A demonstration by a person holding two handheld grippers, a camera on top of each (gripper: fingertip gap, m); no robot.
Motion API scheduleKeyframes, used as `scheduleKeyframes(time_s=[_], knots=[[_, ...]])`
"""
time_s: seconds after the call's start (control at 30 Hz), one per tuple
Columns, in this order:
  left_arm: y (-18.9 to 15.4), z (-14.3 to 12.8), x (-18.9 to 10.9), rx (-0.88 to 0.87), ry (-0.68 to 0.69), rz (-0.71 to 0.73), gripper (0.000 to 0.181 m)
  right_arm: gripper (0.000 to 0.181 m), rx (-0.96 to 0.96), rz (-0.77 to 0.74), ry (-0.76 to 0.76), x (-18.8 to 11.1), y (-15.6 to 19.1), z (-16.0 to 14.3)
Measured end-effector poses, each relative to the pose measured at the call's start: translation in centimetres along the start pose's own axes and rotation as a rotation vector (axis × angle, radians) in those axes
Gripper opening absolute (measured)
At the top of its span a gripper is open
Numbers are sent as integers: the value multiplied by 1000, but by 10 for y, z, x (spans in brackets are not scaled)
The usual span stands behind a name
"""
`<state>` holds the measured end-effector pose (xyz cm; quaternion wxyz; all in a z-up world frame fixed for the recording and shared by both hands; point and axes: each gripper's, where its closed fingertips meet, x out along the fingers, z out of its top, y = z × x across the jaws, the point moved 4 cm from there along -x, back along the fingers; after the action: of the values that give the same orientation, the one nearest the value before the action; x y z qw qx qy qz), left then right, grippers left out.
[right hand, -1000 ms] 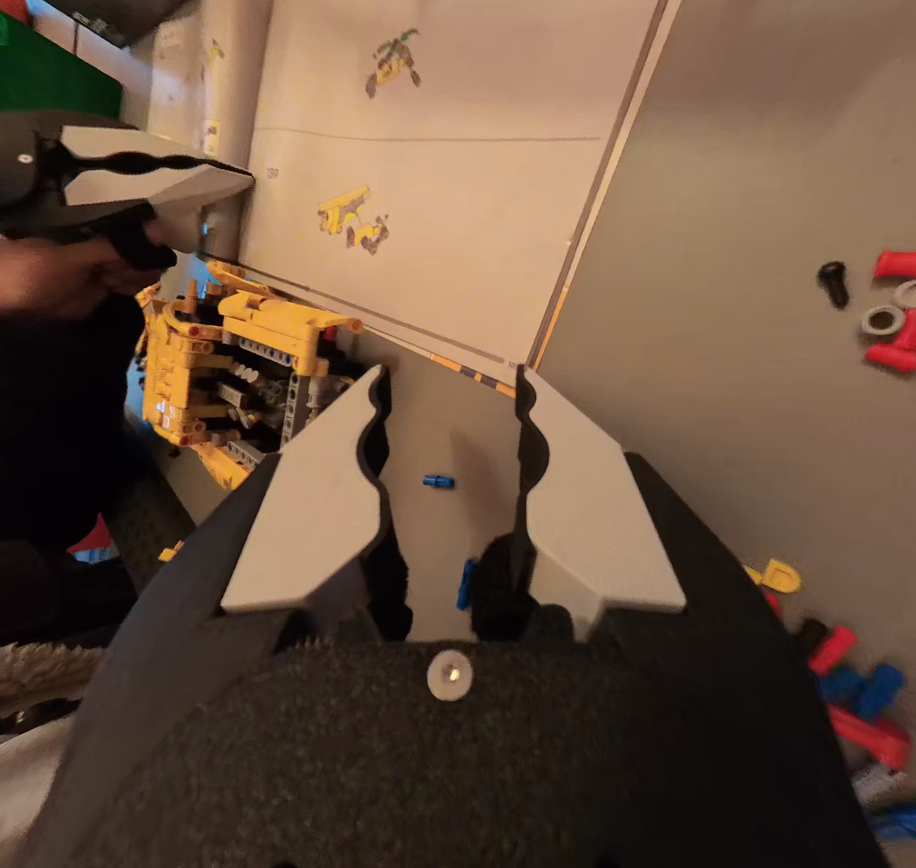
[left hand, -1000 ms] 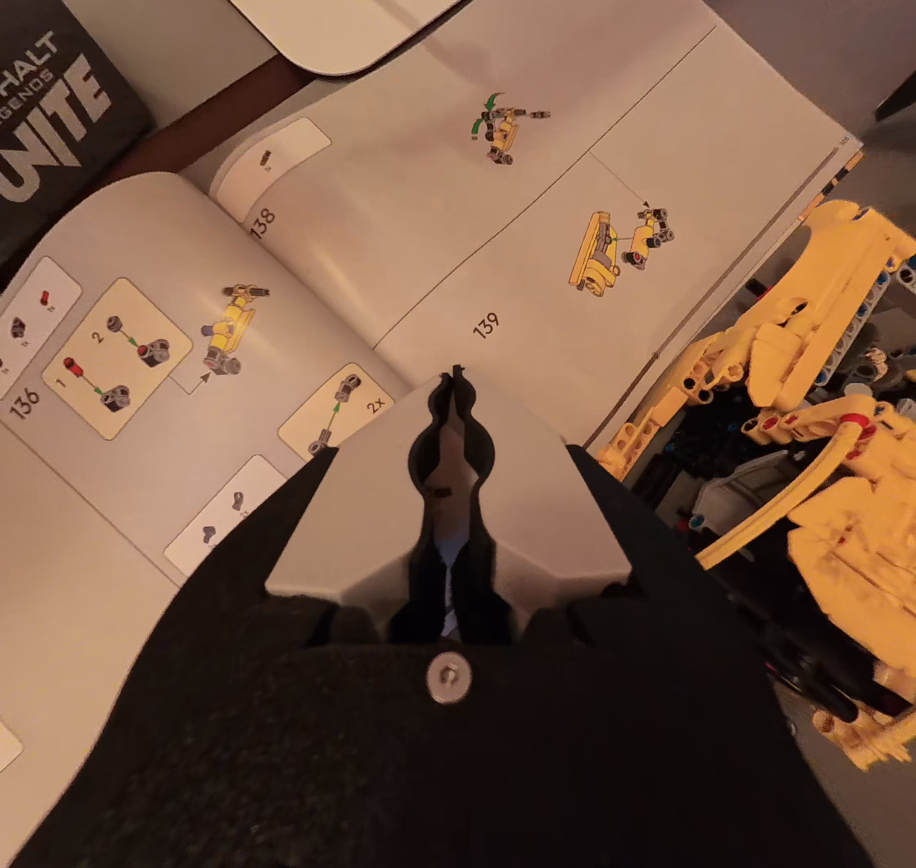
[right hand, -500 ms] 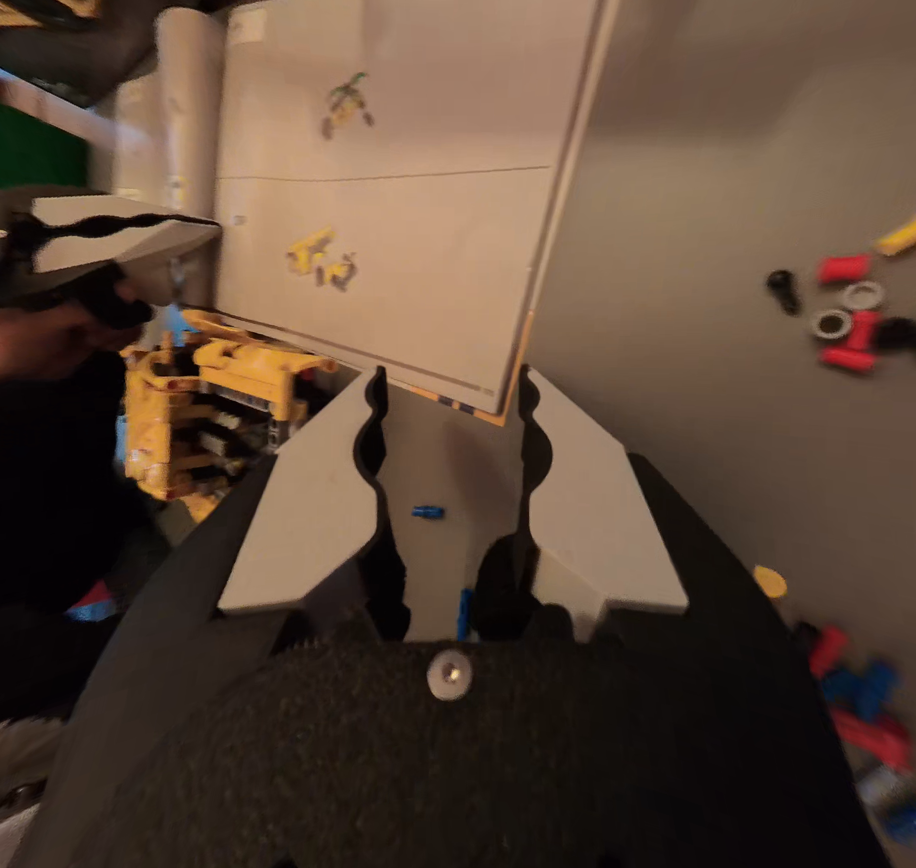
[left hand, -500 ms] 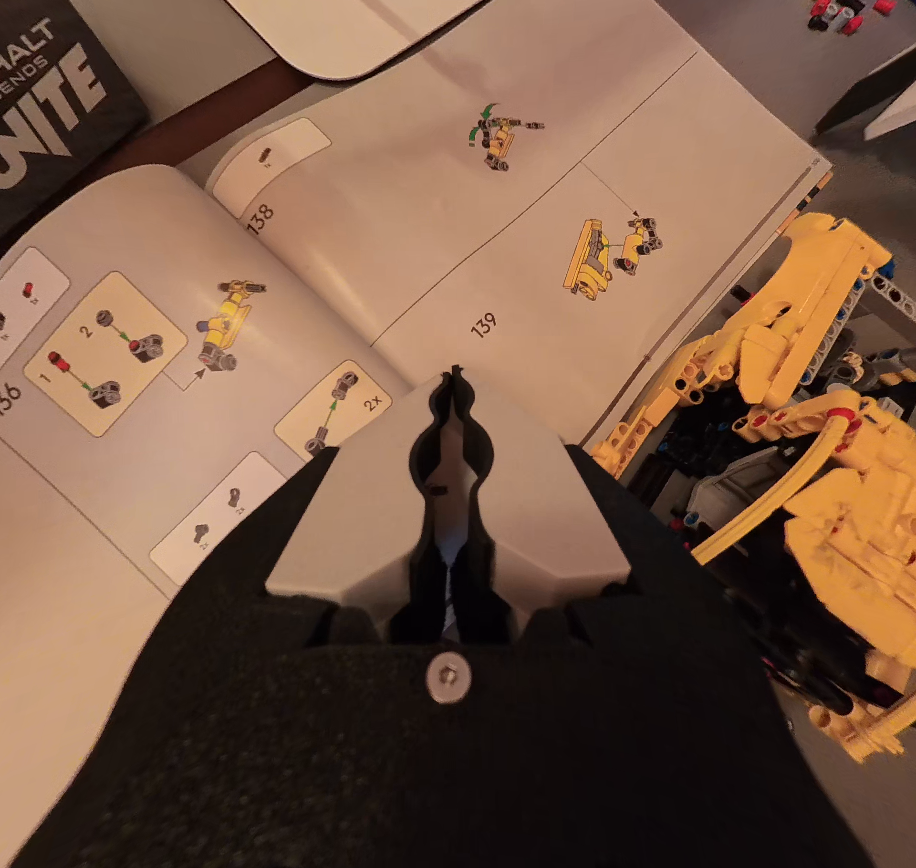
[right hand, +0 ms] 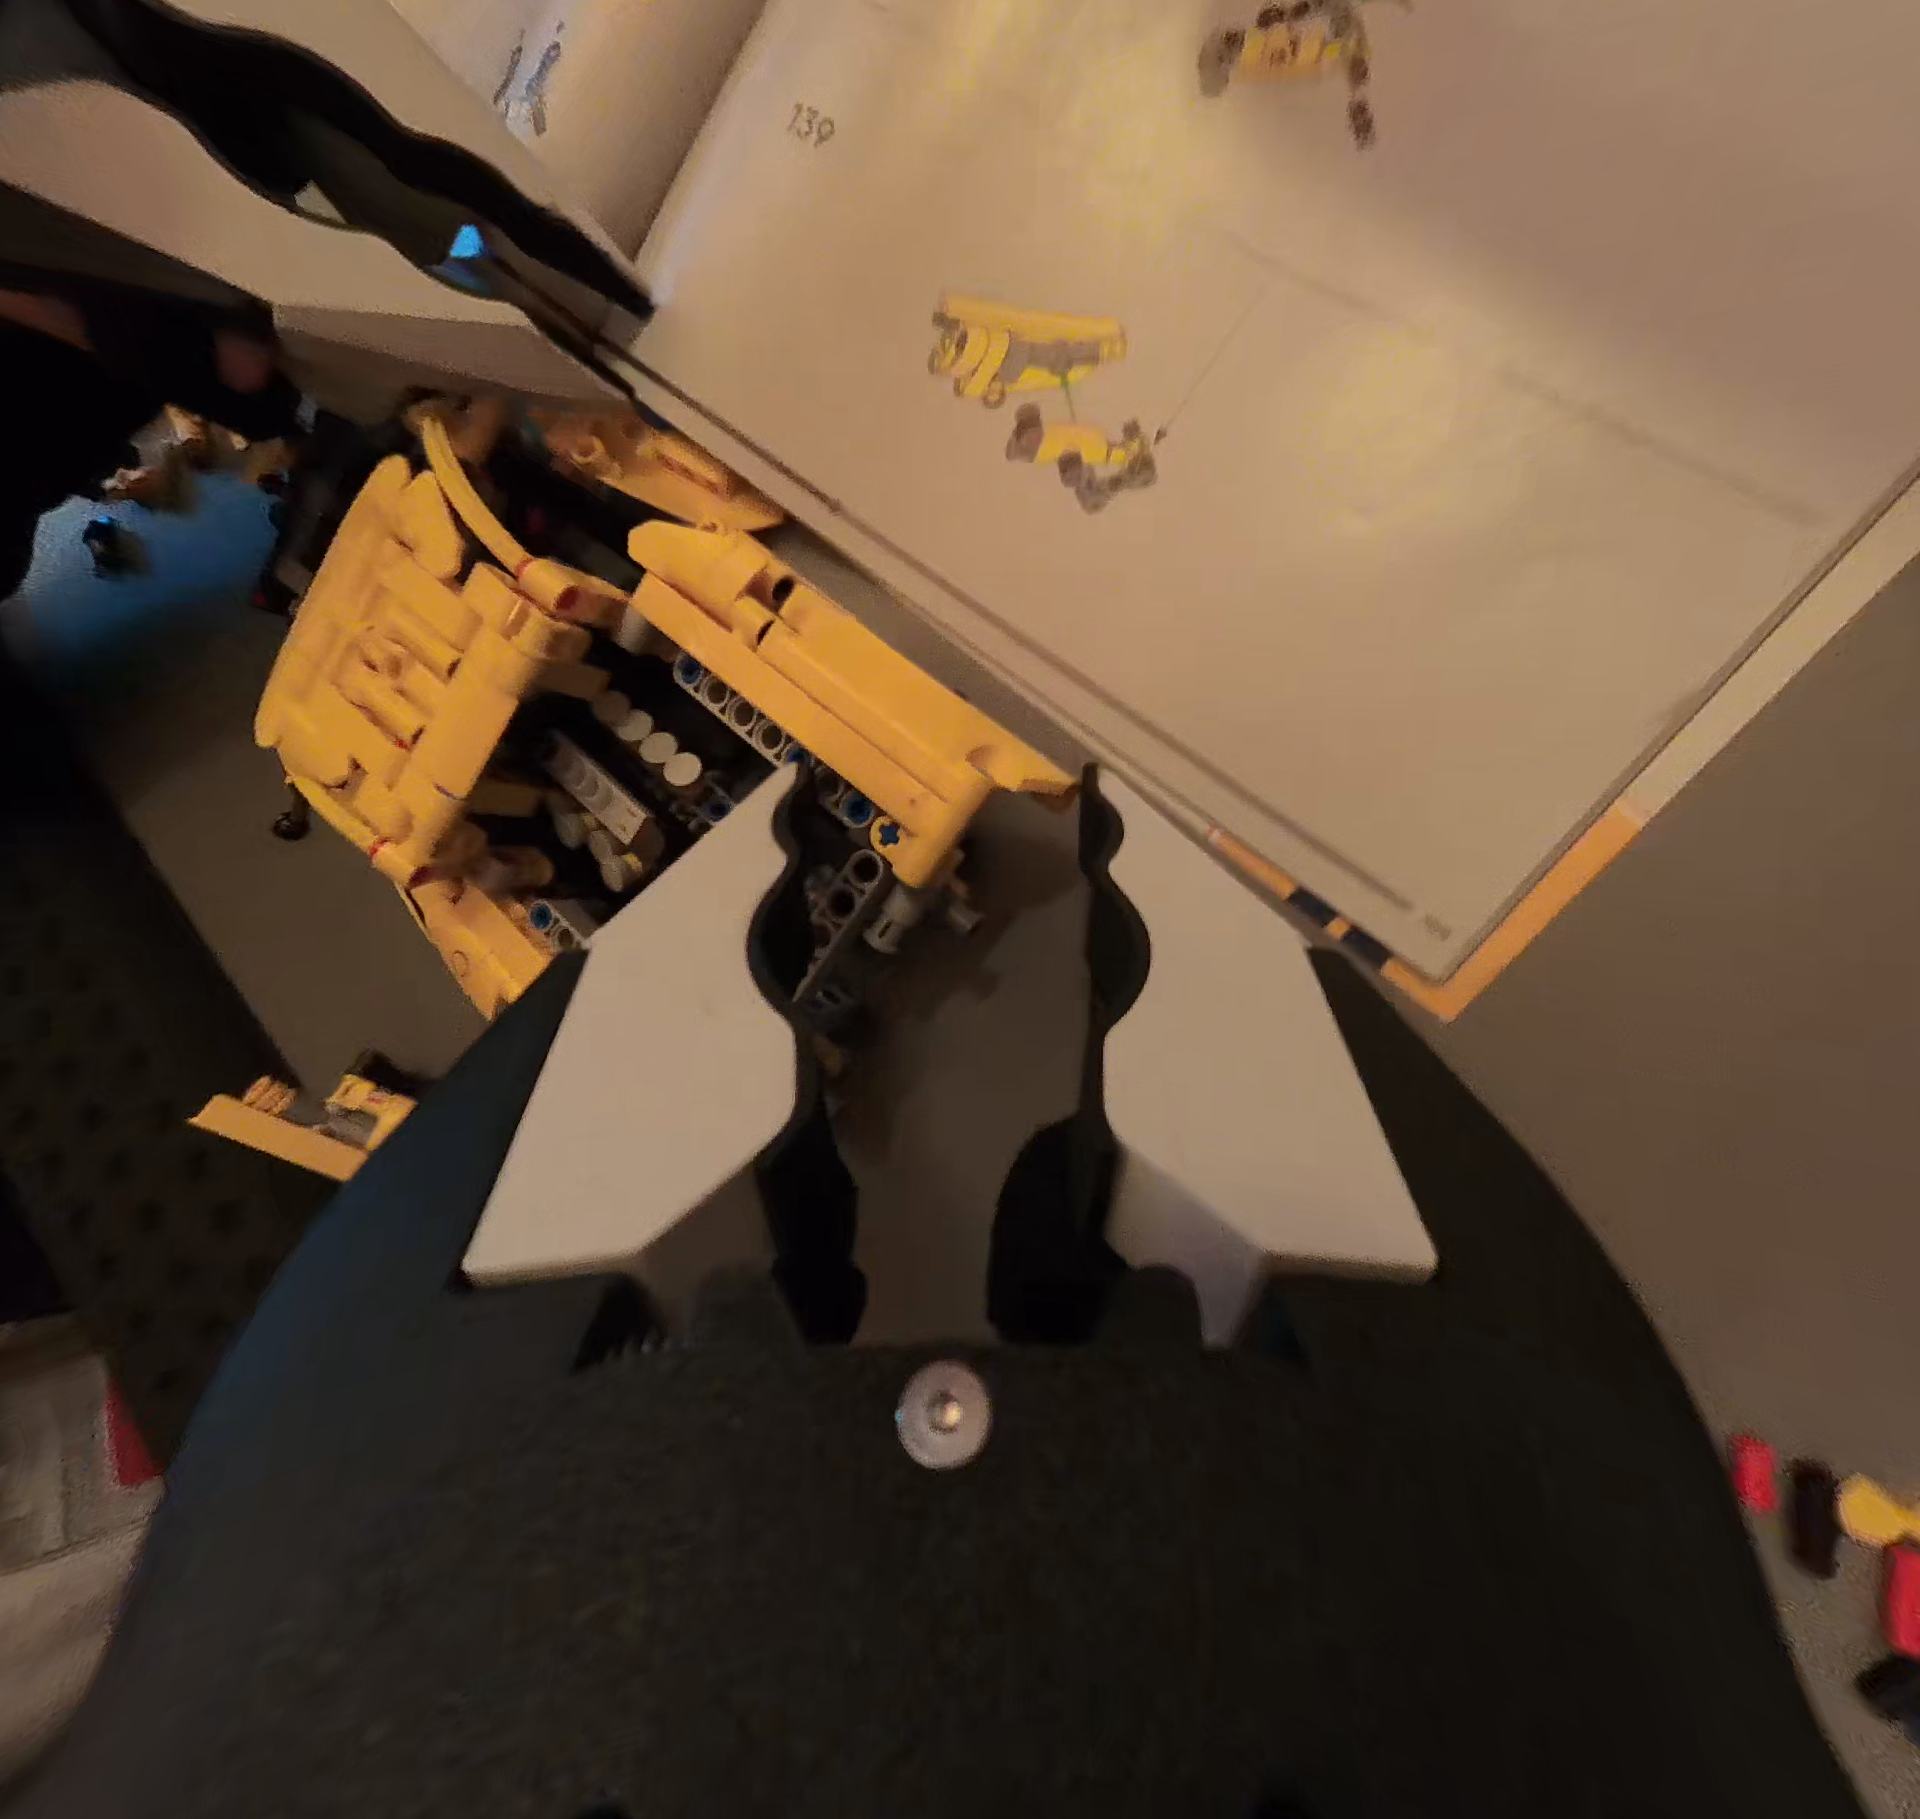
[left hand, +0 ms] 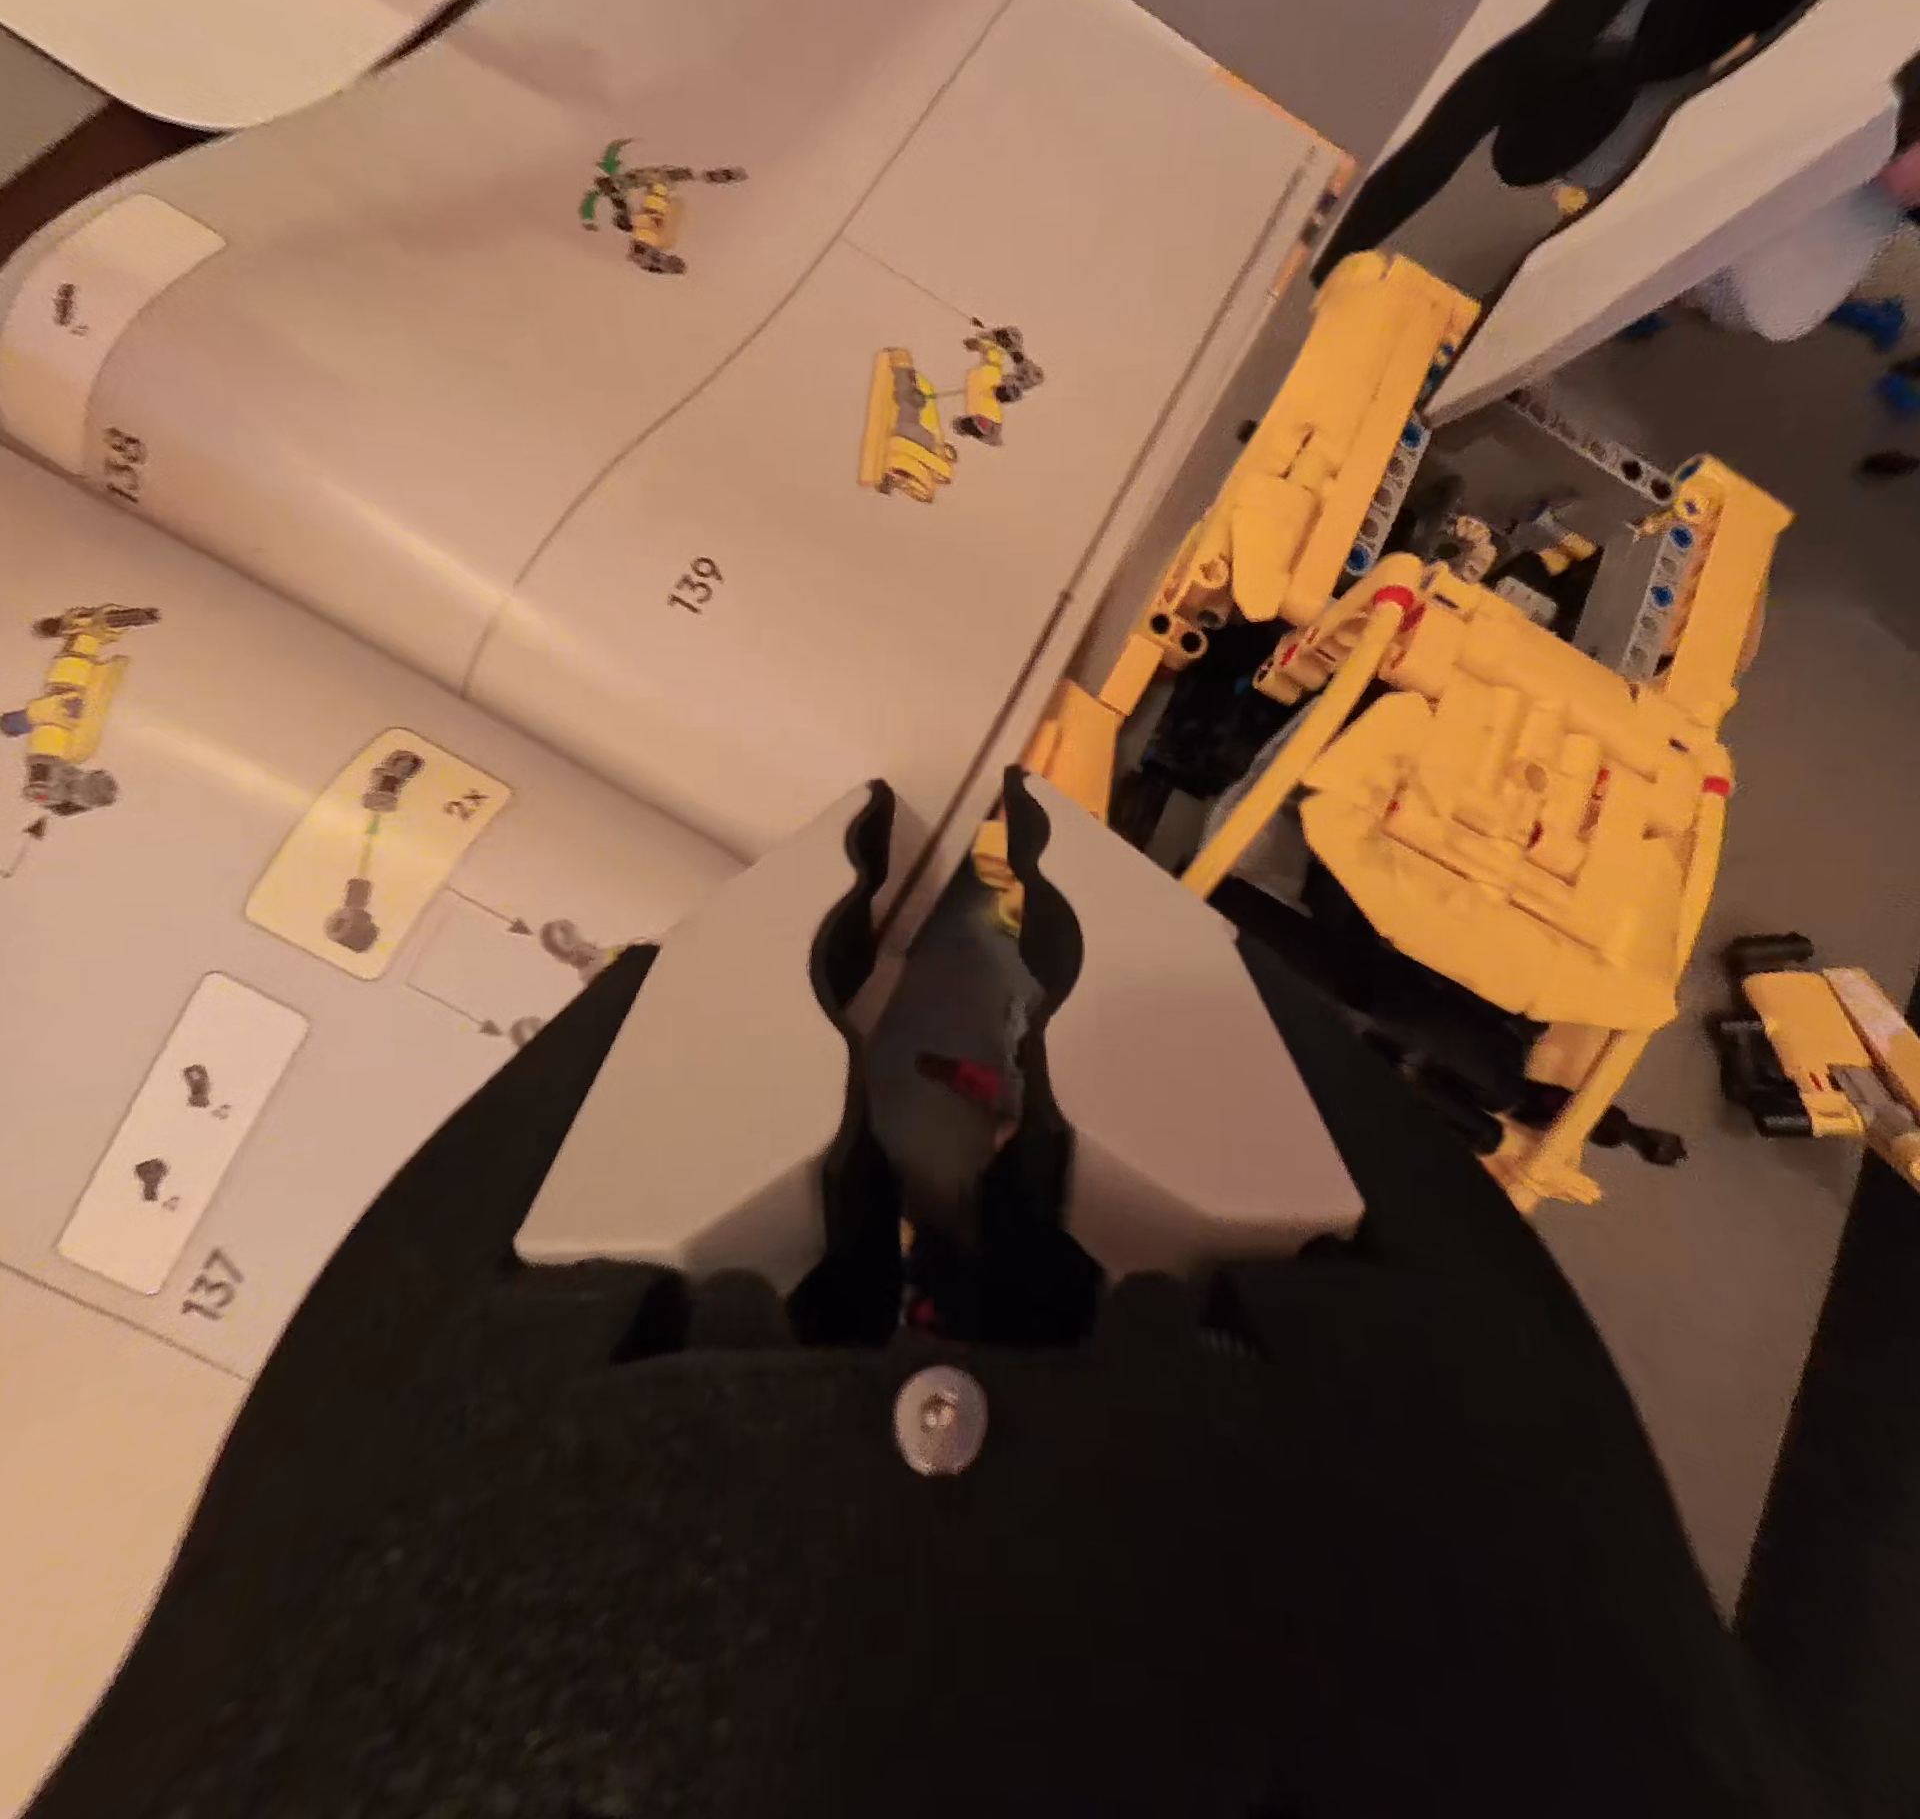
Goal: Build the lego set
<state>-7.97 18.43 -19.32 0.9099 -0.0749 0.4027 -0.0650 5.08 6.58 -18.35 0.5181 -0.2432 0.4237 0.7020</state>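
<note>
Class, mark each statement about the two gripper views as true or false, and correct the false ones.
1. The right gripper is open. True.
2. The left gripper grips a yellow brick. False: its jaws are slightly apart and empty.
3. The yellow model lies beside the open instruction booklet. True.
4. The booklet is closed. False: it lies open, showing building steps.
5. Loose small parts lie on the grey surface. True.

obstacles: yellow lego model (right hand: pixel 582 709) against instruction booklet (right hand: pixel 1351 543) edge | free: bare grey table (right hand: pixel 1714 1198) right of booklet
</note>
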Motion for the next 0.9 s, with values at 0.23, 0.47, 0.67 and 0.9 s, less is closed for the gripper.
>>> scheduleKeyframes(time_s=[0.23, 0.47, 0.67, 0.9], knots=[[-28, -11, -3, 33, 26, -47, 1, 49, 40, -17, 47, -8, 20, -25], [-38, -23, -9, 39, 45, -56, 2, 49, -8, -12, 31, -8, 26, -27], [-17, -21, -7, 122, 13, 55, 22, 49, -45, -31, -56, -22, 24, -13], [-18, -19, -2, 47, 7, -4, 23, 45, 15, -24, -110, -30, 12, -30]])
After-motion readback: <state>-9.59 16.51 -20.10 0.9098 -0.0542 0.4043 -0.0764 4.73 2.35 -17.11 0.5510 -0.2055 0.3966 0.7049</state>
